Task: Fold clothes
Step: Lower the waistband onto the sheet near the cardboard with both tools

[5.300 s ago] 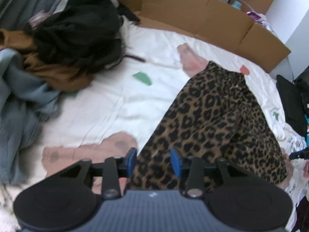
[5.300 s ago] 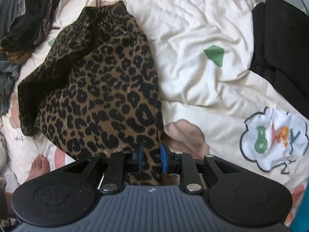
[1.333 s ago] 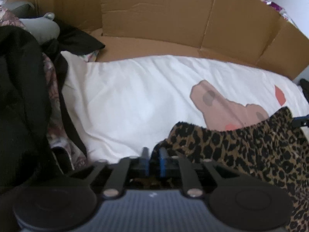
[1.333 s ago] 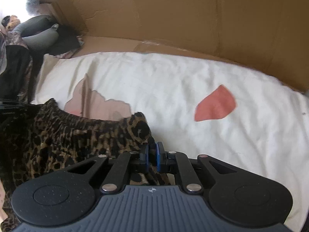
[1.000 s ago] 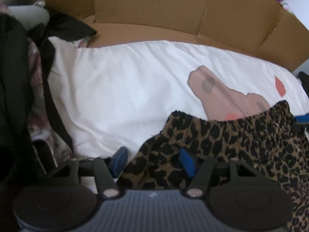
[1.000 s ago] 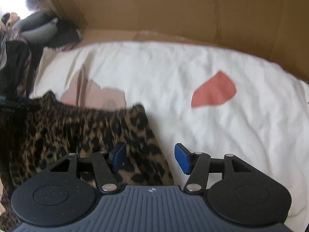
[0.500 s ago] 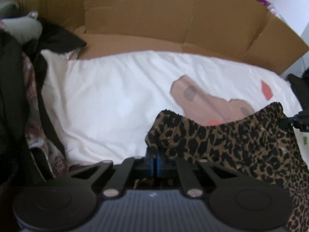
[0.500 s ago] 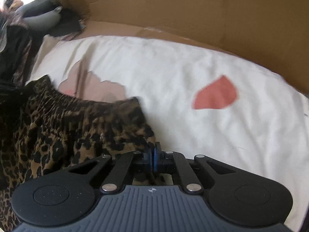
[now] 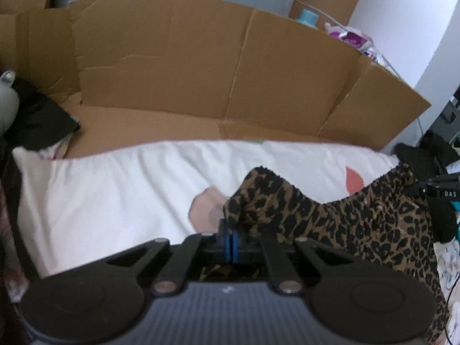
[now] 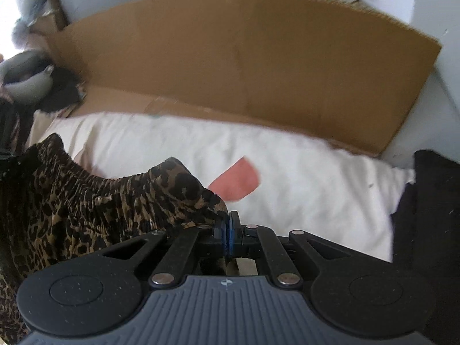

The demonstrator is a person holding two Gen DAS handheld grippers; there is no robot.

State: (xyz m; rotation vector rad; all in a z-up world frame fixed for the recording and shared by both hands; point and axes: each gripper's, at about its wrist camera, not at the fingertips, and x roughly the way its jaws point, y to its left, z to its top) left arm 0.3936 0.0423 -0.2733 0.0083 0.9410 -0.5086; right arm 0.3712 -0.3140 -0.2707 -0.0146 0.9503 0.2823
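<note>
Item: leopard-print garment (image 9: pixel 359 224), elastic waistband uppermost, on the white printed bedsheet (image 9: pixel 109 189) before a cardboard sheet (image 9: pixel 178 66)

Progress: judged mid-fold; both waistband corners raised off the bed, the rest trailing below; final fold and laying flat not yet done

Left claw (image 9: pixel 230 240): clenched on the near waistband corner

Right claw (image 10: pixel 229 234): clenched on the opposite waistband corner
</note>
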